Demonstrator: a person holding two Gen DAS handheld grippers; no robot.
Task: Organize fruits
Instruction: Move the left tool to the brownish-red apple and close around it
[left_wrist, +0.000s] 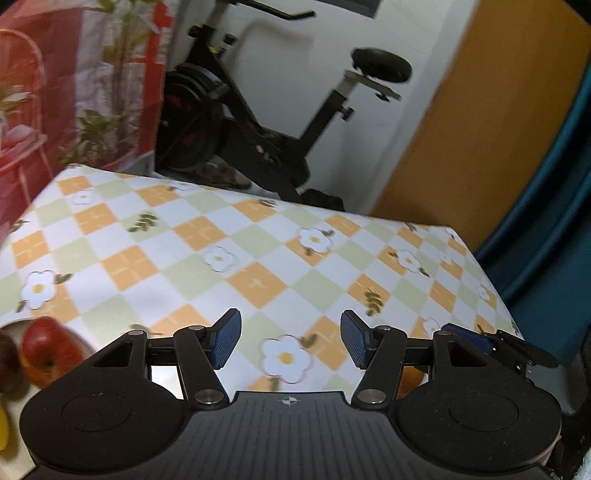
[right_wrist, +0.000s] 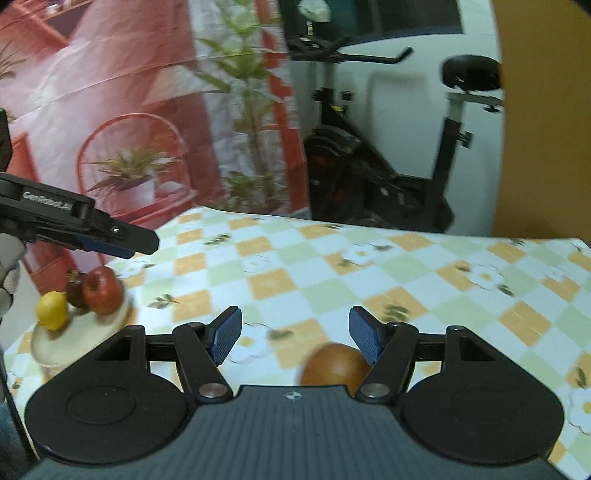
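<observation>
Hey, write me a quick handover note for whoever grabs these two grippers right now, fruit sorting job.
Left gripper: open, empty, above the tablecloth.
Right gripper: open, empty; the orange lies on the cloth just below it, not gripped.
Plate at the table's left edge: red apple, lemon and a dark fruit on it.
Done: three fruits plated.
Left: the orange, probably onto the plate.

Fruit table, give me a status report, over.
Left gripper and right gripper open, empty. Orange loose on tablecloth below right gripper; apple and lemon on plate. Nothing in the way.
</observation>
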